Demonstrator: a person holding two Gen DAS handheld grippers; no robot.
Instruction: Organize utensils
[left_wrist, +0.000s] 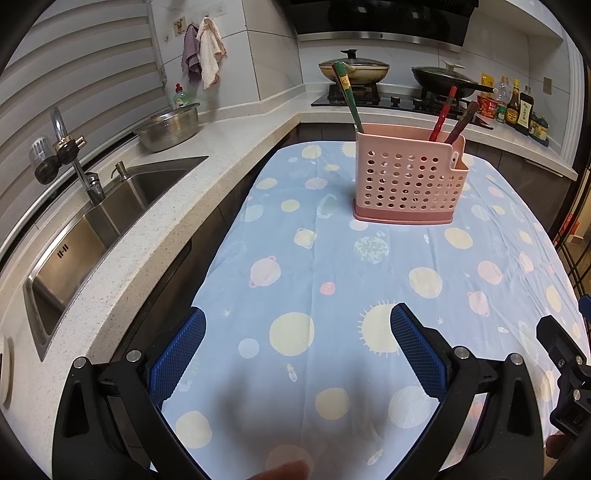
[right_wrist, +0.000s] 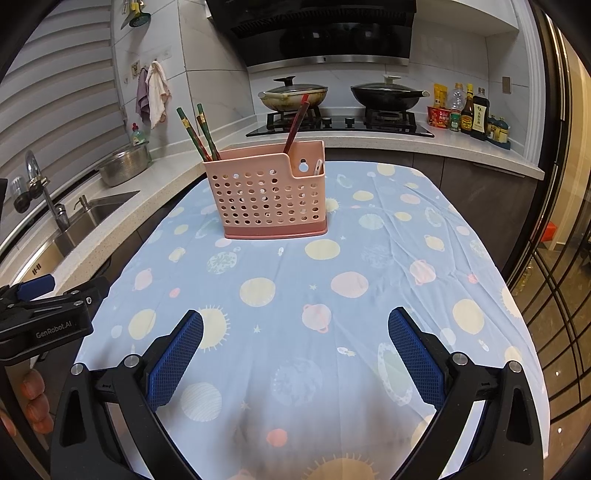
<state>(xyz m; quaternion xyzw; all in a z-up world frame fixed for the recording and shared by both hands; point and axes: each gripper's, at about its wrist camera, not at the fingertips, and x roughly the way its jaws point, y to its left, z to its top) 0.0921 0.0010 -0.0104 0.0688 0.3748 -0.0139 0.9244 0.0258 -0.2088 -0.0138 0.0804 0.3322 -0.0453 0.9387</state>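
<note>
A pink perforated utensil holder (left_wrist: 408, 177) stands upright on the table's far half; it also shows in the right wrist view (right_wrist: 271, 192). Green chopsticks (left_wrist: 349, 98) lean out of its left end, also seen in the right wrist view (right_wrist: 197, 133). Red chopsticks (left_wrist: 448, 114) lean out of its right part, and show in the right wrist view (right_wrist: 295, 123). A white utensil tip (right_wrist: 318, 168) sits in the holder's right slot. My left gripper (left_wrist: 297, 330) is open and empty above the near tablecloth. My right gripper (right_wrist: 295, 332) is open and empty, well short of the holder.
The table has a blue planet-print cloth (left_wrist: 332, 280). A counter with a steel sink (left_wrist: 110, 221) and faucet (left_wrist: 74, 162) runs along the left. A colander (left_wrist: 170, 127) sits on it. A stove with two pans (right_wrist: 340, 92) and sauce bottles (right_wrist: 469, 110) line the back.
</note>
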